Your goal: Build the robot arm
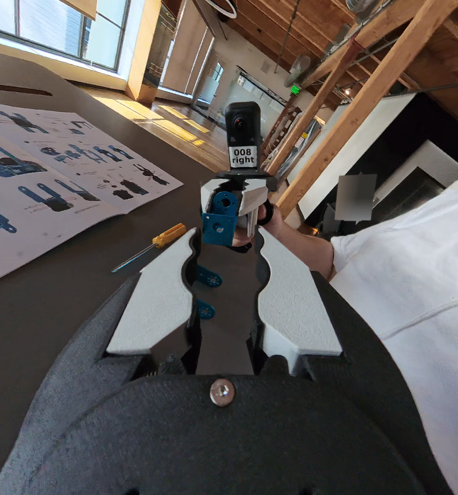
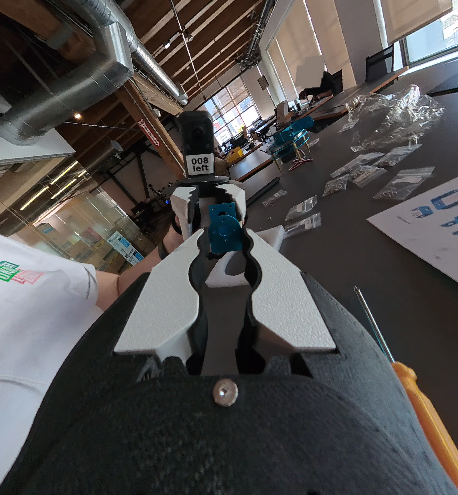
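Observation:
My right gripper (image 2: pixel 224 233) is shut on a blue metal bracket (image 2: pixel 224 235) with round holes and holds it up above the dark table (image 2: pixel 329 267). My left gripper (image 1: pixel 228 235) faces it head-on and is open. Its fingertips (image 1: pixel 193 235) sit on either side of the bracket's (image 1: pixel 217 227) lower end, and I cannot tell if they touch it. The right gripper (image 1: pixel 233 198) also shows in the left wrist view, and the left gripper (image 2: pixel 209 201) in the right wrist view. Two small blue flat parts (image 1: pixel 209 280) lie on the table under the left gripper.
An orange-handled screwdriver (image 1: pixel 169 234) lies on the table; it also shows in the right wrist view (image 2: pixel 423 407). An open instruction booklet (image 1: pixel 62 174) lies to the left. A white foam block (image 2: pixel 228 278), several small plastic bags (image 2: pixel 361 174) and a blue assembly on brass posts (image 2: pixel 289 136) lie beyond. A person's white shirt (image 1: pixel 410 294) is close by. Both grippers' tips are close together, under 4 cm apart. Left tips and right tips are each some 15 cm from the orange-handled screwdriver (image 1: pixel 169 234).

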### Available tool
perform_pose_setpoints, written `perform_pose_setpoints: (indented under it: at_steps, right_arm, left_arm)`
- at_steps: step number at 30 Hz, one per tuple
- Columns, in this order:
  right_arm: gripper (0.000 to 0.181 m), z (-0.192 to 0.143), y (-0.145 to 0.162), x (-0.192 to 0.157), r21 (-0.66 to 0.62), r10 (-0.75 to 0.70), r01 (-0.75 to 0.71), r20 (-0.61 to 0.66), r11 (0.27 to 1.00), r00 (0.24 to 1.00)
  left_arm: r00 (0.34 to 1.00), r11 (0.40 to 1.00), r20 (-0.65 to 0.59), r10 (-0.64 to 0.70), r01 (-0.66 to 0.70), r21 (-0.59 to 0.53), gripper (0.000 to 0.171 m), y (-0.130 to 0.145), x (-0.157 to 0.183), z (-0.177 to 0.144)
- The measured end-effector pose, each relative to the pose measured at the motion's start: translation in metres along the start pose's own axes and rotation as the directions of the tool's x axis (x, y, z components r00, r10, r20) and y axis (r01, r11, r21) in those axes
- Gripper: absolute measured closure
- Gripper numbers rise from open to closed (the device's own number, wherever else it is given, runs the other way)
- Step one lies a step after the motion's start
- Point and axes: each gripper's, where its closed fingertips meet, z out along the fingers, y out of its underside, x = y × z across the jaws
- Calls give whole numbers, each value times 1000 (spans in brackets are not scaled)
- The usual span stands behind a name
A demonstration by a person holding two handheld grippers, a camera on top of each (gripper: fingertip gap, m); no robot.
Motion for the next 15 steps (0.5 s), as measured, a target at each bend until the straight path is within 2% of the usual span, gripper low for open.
perform_pose_setpoints:
  at_steps: [2, 7, 8, 10, 15]
  right_arm:
    - [159, 7, -2, 0, 7, -21, 21, -16, 1000, 1000]
    - [160, 26, -4, -3, 43, -44, 45, -40, 998, 998]
    - [160, 29, -4, -3, 53, -49, 51, -46, 997, 998]
    - [160, 35, -4, -3, 66, -60, 64, -63, 996, 996]
    - [160, 42, 1, -5, 85, -63, 71, -91, 994, 994]
  left_arm:
    - [1000, 999, -18, 22, -23, -41, 132, -1, -2, -2]
    - [996, 990, -86, 36, -47, -133, 144, 4, -9, -12]
    - [994, 989, -100, 32, -46, -142, 141, 5, -11, -15]
    - [991, 990, -132, 30, -48, -133, 148, 3, -11, -21]
    - [983, 989, -184, 23, -49, -140, 145, 5, -10, -31]
